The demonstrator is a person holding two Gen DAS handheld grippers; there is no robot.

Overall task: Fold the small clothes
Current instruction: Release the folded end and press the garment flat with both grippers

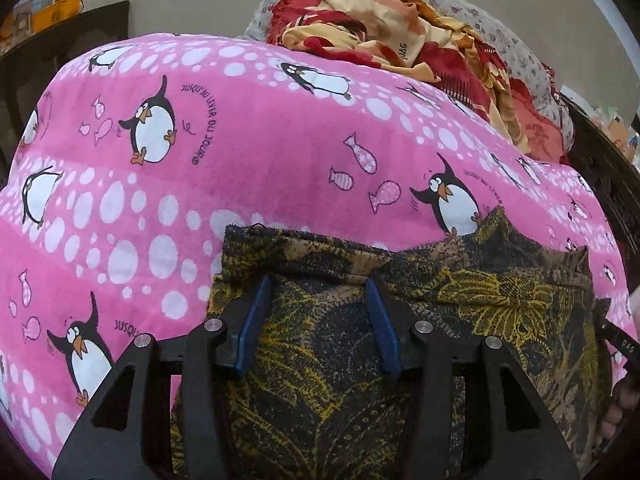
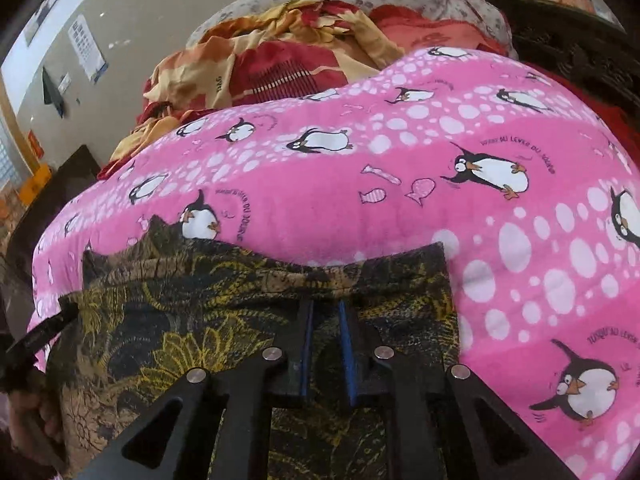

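The dark leaf-print garment (image 1: 340, 360) lies flat on the pink penguin sheet (image 1: 240, 168) under both tongs – left gripper (image 1: 318, 320) apart and empty, right gripper (image 2: 326, 344) nearly together, nothing visibly pinched – so a shallow bite could snag the sheet beneath or drag the fold crooked

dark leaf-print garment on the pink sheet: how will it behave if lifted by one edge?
The dark leaf-print garment already wrinkles and folds along its top edge, so it probably hangs limp. Its weave looks coarse, so likely not slippery against the pink penguin sheet. Thin cloth, probably light; expect the free side to drag.
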